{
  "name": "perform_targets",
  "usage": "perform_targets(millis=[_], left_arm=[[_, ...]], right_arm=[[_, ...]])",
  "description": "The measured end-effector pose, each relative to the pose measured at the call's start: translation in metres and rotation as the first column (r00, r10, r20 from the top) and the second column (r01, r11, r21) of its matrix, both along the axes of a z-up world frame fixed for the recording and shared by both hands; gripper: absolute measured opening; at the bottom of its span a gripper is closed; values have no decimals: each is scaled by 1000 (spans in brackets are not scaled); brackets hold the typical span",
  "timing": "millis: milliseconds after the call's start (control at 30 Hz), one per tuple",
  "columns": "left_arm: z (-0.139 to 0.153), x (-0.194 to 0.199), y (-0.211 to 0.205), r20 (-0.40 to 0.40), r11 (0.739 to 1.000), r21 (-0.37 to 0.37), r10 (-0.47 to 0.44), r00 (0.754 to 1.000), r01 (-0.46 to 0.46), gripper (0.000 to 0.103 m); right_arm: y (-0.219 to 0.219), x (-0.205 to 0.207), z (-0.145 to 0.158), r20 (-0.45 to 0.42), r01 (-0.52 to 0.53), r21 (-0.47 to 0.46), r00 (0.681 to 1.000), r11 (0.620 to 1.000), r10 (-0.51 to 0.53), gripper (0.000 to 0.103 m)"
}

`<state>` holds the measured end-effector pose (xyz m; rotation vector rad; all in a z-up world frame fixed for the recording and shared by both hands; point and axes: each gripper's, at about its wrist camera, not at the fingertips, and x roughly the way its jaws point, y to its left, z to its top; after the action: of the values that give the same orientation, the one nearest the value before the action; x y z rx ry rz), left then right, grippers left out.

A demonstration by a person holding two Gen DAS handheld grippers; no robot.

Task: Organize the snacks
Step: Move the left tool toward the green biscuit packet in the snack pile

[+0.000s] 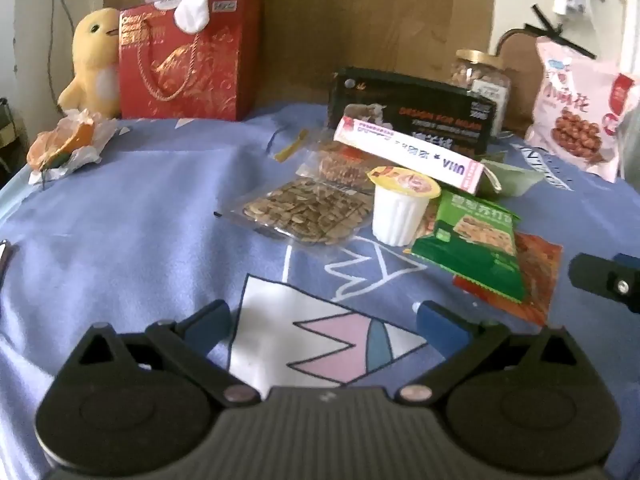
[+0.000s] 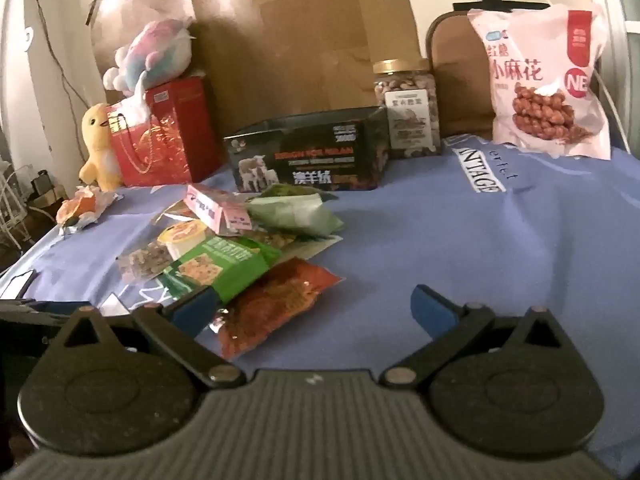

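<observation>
A heap of small snacks lies on the blue cloth: a clear seed packet [image 1: 304,210], a white jelly cup [image 1: 398,208], a pink box [image 1: 408,152], a green cracker packet [image 1: 472,240] and a red-orange packet [image 1: 528,280]. The right wrist view shows the same green packet [image 2: 216,264] and red-orange packet [image 2: 272,304]. My left gripper [image 1: 326,324] is open and empty, short of the heap. My right gripper [image 2: 316,308] is open and empty, its left finger beside the red-orange packet.
A black box [image 2: 308,156], a nut jar [image 2: 408,108] and a pink snack bag [image 2: 548,84] stand at the back. A red gift bag [image 1: 188,64], a yellow plush duck [image 1: 94,64] and crumpled wrappers [image 1: 68,144] sit at the back left.
</observation>
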<state>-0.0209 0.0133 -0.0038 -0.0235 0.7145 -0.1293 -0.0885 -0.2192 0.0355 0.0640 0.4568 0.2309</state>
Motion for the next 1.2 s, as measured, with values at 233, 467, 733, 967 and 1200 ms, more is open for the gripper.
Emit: perform_targets(millis=[233,467,733,967,1200], left_arm=[[-3,-11,2,30,997,34,-67,997,66,103],[-3,-16,5,46,998,12,-64,997,64,103],[12,-21,25,135,998,-60,-25,991,34,103],[15,-17,33,118,992,-116,-29,993,43,103],[20,-15,32,106,972,-201,-102,989,121,103]], right_arm=[[-22,29,-10,12,-22,-17,1000,1000,23,98],[-16,31,-6,28,-56,-58,998,997,58,82],[-2,36,-3,24,-152,-121,987,981,156,64],[10,45,5,47,-211,-133,975,968,219,60],[27,59,-6,-4,-267,-208,962,941,272,80]])
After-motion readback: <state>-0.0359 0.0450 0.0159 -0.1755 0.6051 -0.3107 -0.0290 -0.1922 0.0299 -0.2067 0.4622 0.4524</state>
